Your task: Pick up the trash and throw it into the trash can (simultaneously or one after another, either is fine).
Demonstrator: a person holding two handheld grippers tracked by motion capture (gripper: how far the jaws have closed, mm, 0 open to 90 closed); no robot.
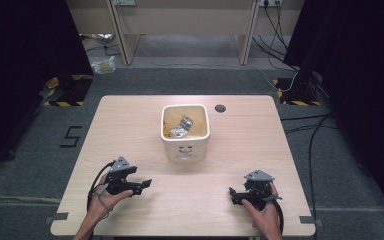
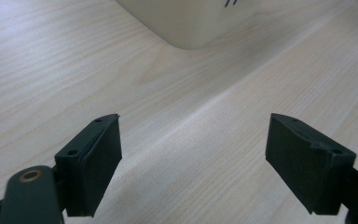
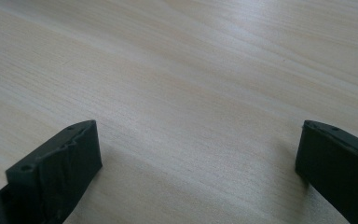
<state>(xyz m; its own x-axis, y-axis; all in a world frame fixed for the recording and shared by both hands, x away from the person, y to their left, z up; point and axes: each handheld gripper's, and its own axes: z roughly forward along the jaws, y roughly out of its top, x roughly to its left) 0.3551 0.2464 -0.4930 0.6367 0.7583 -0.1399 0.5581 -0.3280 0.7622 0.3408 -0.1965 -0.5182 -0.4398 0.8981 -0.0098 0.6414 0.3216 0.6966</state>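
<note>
A cream square bin (image 1: 185, 134) stands at the middle of the light wooden table (image 1: 130, 120), with crumpled silvery wrappers (image 1: 182, 127) inside it. My left gripper (image 1: 146, 184) rests near the front left of the table, pointing right, open with nothing between its jaws. In the left gripper view the gripper (image 2: 193, 161) has bare wood between its jaws and the bin's lower wall (image 2: 191, 21) ahead. My right gripper (image 1: 232, 194) lies near the front right, pointing left, open and empty; the right gripper view has the gripper (image 3: 198, 168) over bare tabletop.
A dark round hole (image 1: 220, 108) sits in the table behind the bin. Black stands with hazard-striped bases (image 1: 60, 95) flank the table's far corners, cables (image 1: 310, 130) trail on the floor at right, and a wooden desk (image 1: 185, 20) stands beyond.
</note>
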